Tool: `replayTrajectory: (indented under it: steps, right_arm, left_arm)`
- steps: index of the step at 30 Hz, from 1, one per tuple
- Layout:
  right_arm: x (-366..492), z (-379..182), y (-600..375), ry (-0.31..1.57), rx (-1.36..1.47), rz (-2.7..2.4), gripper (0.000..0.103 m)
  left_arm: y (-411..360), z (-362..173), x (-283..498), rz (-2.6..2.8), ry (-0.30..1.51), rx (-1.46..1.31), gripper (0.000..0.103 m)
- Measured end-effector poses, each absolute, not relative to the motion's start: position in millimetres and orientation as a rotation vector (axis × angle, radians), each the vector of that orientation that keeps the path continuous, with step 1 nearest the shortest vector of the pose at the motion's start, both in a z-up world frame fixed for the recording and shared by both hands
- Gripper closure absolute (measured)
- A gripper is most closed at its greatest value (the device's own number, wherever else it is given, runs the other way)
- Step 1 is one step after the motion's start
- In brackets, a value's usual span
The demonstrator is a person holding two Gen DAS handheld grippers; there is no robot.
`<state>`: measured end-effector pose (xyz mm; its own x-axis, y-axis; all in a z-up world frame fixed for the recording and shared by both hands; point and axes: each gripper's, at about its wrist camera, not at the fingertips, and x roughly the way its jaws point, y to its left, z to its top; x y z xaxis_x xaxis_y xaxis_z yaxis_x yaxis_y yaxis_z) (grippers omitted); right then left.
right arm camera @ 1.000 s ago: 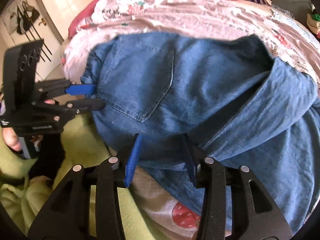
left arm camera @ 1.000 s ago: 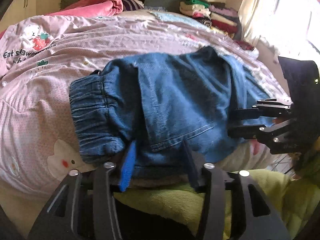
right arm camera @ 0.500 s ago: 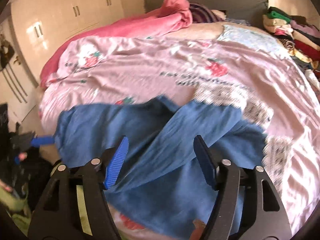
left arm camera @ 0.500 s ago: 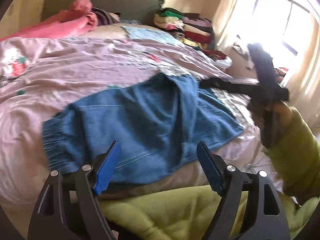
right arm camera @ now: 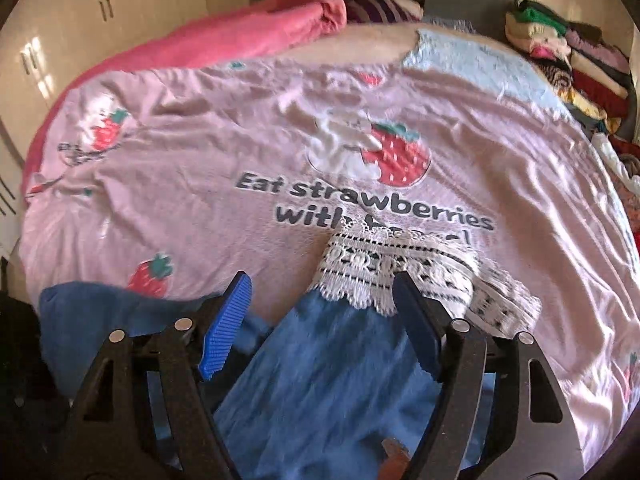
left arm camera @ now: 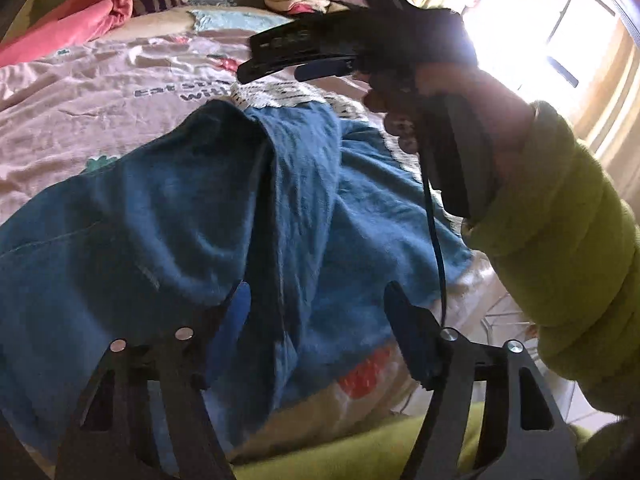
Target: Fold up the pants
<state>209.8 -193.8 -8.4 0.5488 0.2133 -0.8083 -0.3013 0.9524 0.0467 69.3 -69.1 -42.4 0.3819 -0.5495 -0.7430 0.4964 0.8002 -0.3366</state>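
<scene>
Jaws wide on both grippers, nothing held; denim pants (left arm camera: 192, 216) lie half-folded on the bed (right arm camera: 200, 152), lace hems (right arm camera: 404, 268) next to grab.

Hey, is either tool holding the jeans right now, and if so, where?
Nothing is held. Both the left tool and the right tool are open above the jeans, gripping no fabric.

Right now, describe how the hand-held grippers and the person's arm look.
Each hand-held gripper is a black frame with silver rivets; the left hand-held gripper and right hand-held gripper carry ribbed blue pads on their fingers. A thin dark cable hangs from the right one. The right arm wears a fuzzy lime-green sleeve.
</scene>
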Motion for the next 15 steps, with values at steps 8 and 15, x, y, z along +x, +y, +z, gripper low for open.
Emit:
replayTrajectory:
  steps: [8,15]
  right_arm:
    - [246.9,-44.3,-179.2,1.009,-0.131,0.244,0.049]
    - [244.7,-41.1,-212.7,0.963,-0.057,0.253,0.096]
  left_arm:
    - [-85.5,-65.2,92.4,-0.648,1.012,-0.015,0.079]
    - [-81.4,-64.4,91.1,-0.662,1.003,-0.024,0.078]
